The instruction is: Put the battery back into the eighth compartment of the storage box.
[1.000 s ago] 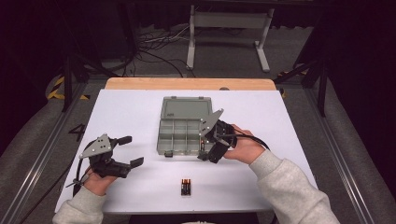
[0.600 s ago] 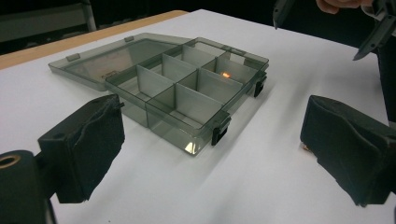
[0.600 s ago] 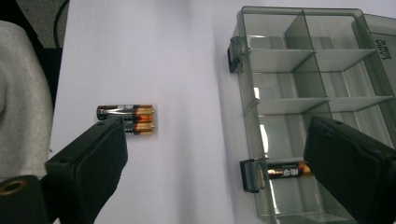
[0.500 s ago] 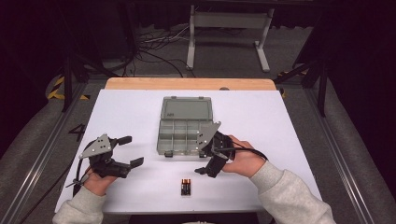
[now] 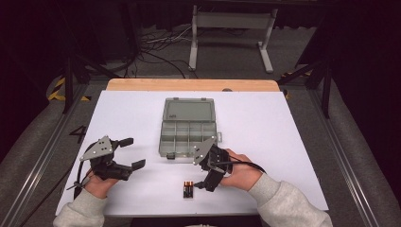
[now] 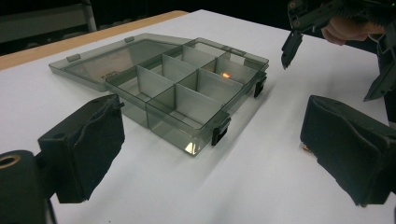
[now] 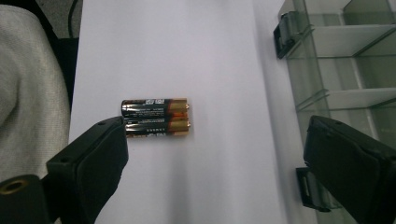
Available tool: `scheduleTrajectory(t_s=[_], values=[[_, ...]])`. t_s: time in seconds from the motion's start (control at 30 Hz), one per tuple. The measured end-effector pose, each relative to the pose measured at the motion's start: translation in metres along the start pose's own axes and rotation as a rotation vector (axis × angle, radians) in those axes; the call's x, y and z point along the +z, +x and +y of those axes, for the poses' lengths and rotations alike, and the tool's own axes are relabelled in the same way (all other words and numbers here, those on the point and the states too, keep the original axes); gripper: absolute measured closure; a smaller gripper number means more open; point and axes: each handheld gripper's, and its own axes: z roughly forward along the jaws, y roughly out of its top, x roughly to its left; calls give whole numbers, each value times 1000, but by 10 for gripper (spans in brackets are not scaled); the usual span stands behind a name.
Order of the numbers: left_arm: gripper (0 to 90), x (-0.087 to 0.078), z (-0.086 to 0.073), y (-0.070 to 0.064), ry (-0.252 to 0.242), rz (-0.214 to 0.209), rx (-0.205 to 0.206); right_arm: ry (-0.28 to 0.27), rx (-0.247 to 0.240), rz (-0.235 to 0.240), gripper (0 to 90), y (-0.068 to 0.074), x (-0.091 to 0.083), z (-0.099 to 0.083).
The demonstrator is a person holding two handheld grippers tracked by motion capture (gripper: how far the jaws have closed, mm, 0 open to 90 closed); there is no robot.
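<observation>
- The right gripper (image 5: 204, 182) sits near the front edge of the bench (image 5: 283, 142), held in the person's right hand (image 5: 241, 171) with the forearm coming in from the bottom right of the high view; it tilts forward and down towards the batteries (image 5: 188, 189).
- Its fingers (image 7: 88, 163) stand wide apart and hold nothing; in the right gripper view the batteries lie on the bench just past the tip of one finger.
- The left gripper (image 5: 128, 152) rests over the left front part of the bench in the person's left hand (image 5: 98, 183), well apart from the batteries, with its fingers (image 6: 84, 144) spread and nothing between them.
- The batteries are two slim cells, black along most of the body with a copper-gold band at one end, lying side by side and touching.
- In the high view they lie on the white bench just in front of the organiser box (image 5: 188, 138), near the front edge, beside the right gripper.
- Their long axes run parallel to each other, roughly from the front edge of the bench towards the box, with both gold ends pointing at the box.
- The organiser box is clear grey plastic, its lid (image 5: 187, 110) laid flat open behind the divided compartments.
</observation>
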Motion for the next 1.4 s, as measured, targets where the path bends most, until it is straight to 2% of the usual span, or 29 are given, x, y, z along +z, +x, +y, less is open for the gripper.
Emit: scheduleTrajectory(t_s=[0.3, 0.8, 1.03, 1.27, 1.33, 1.4], values=[[68, 0, 0, 0, 2, 0, 2, 39, 5, 32, 70, 11, 17, -3], [68, -1, 0, 0, 4, 1, 1, 74, -15, 89, 69, 25, 40, -5], [68, -1, 0, 0, -2, 4, -1, 82, -22, 102, 70, 29, 48, -6], [68, -1, 1, 0, 3, 2, 4, 69, -15, 82, 115, 29, 47, -6], [68, -1, 0, -1, -1, 3, -5, 65, -19, 79, 165, 29, 48, -6], [68, -1, 0, 0, -1, 4, 2, 65, -24, 77, 207, 30, 48, -6]])
